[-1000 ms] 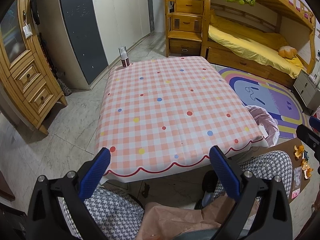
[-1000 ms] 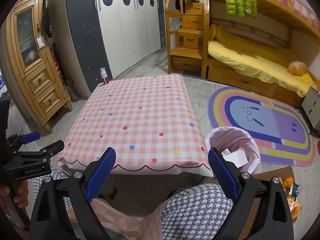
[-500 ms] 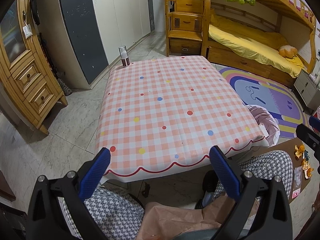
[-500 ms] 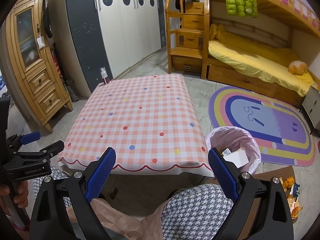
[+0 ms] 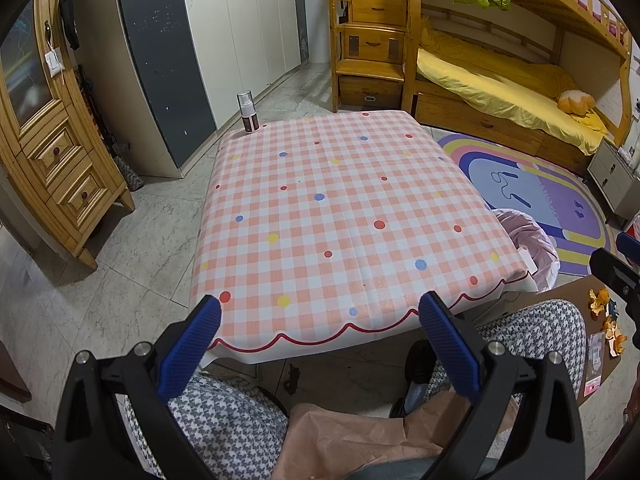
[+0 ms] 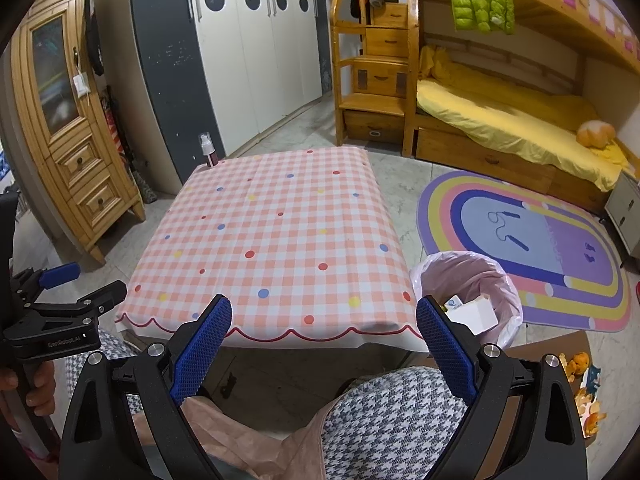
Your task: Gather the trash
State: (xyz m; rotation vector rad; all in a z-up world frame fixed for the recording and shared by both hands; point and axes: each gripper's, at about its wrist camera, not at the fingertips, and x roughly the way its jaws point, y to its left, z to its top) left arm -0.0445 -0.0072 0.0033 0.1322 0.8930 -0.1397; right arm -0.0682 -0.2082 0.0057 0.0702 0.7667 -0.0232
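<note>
Both grippers hang above the person's lap, over houndstooth-patterned trousers (image 6: 384,412) and a crinkled pinkish paper sheet (image 5: 360,436). The left gripper (image 5: 320,320) has its black frame and ribbed blue rubber pads (image 5: 188,352) spread wide with nothing between them; the right gripper (image 6: 324,322) is likewise spread wide and empty. Ahead is a low table under a glossy pink-and-white checked cloth (image 5: 340,208) with coloured dots and a red scalloped hem; a small clear-capped spray bottle (image 5: 247,114) stands upright at its far left corner. Just beside the table's near right corner sits a round bin lined with a thin, wrinkled pink plastic bag (image 6: 468,280), holding a white paper box (image 6: 476,314). Curled orange peel scraps (image 6: 584,400) lie on a brown cardboard sheet (image 6: 532,354) on the floor, to the person's right.
</note>
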